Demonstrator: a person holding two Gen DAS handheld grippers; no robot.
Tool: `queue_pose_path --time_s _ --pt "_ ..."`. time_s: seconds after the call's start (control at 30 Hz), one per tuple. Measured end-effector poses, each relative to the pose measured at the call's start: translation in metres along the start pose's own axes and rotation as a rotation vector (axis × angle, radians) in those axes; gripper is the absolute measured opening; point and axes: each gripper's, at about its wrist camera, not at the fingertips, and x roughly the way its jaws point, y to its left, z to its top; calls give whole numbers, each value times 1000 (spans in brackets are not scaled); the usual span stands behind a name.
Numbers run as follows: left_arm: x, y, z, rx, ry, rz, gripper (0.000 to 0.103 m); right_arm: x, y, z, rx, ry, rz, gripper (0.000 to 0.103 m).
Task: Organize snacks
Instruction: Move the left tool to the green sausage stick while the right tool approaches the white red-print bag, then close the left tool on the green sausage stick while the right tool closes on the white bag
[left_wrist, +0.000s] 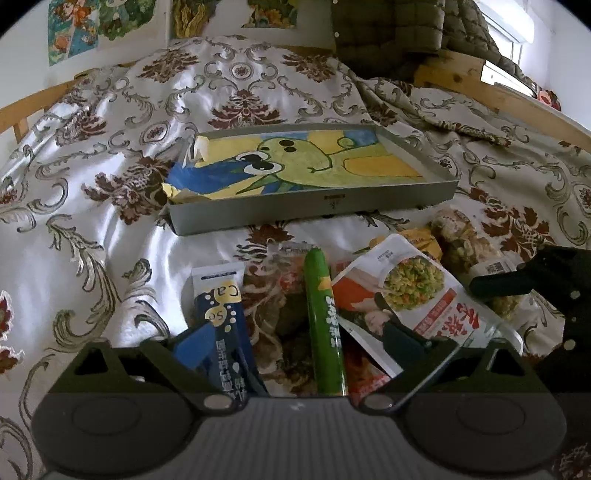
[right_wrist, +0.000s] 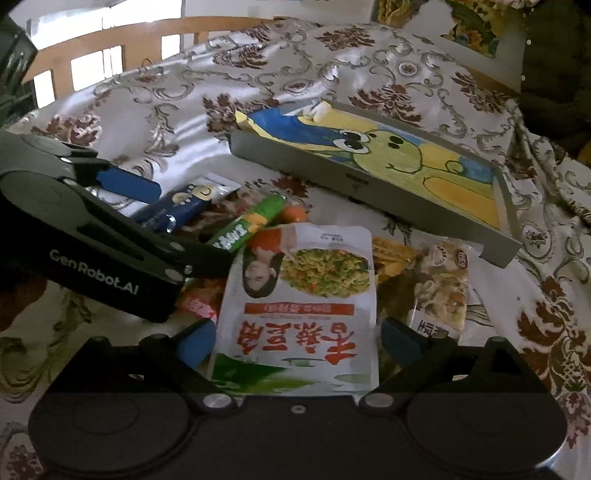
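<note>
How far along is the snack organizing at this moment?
Nothing is done: the grey tray holds only a cartoon drawing. Both tools are open, the right tool straddling the white snack pouch, the left tool around the green sausage stick. The blue sachet and others remain.

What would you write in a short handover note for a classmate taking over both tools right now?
Left tool: open, fingers either side of the green sausage stick and the dark blue sachet.
Right tool: open, straddling the white snack bag, not closed on it.
All snacks, including the clear mushroom pack, lie piled on the bedspread in front of the grey tray.
Done: nothing in the tray.
Left: move every snack in.
</note>
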Motion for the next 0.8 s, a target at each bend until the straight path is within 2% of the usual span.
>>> queue_pose_path --time_s 0.07,0.1,0.2,0.3,0.53,0.67,0.8 --pt "3 3 -1 -17 15 -14 88 2 0 0 1 9 3 96" --pt "4 4 -1 -25 20 -19 88 2 -1 0 7 12 9 95" --pt "4 6 -1 -34 16 -15 84 5 -2 0 19 23 19 95" --pt "2 6 -1 -37 -3 -14 75 6 -1 0 13 16 8 94" --pt "3 -11 1 43 -32 -35 73 10 0 3 14 2 -5 94" --pt "11 -4 2 -24 20 -71 61 10 0 3 16 2 -3 93" --pt "15 7 0 -99 44 -85 58 11 -1 3 21 0 -3 93"
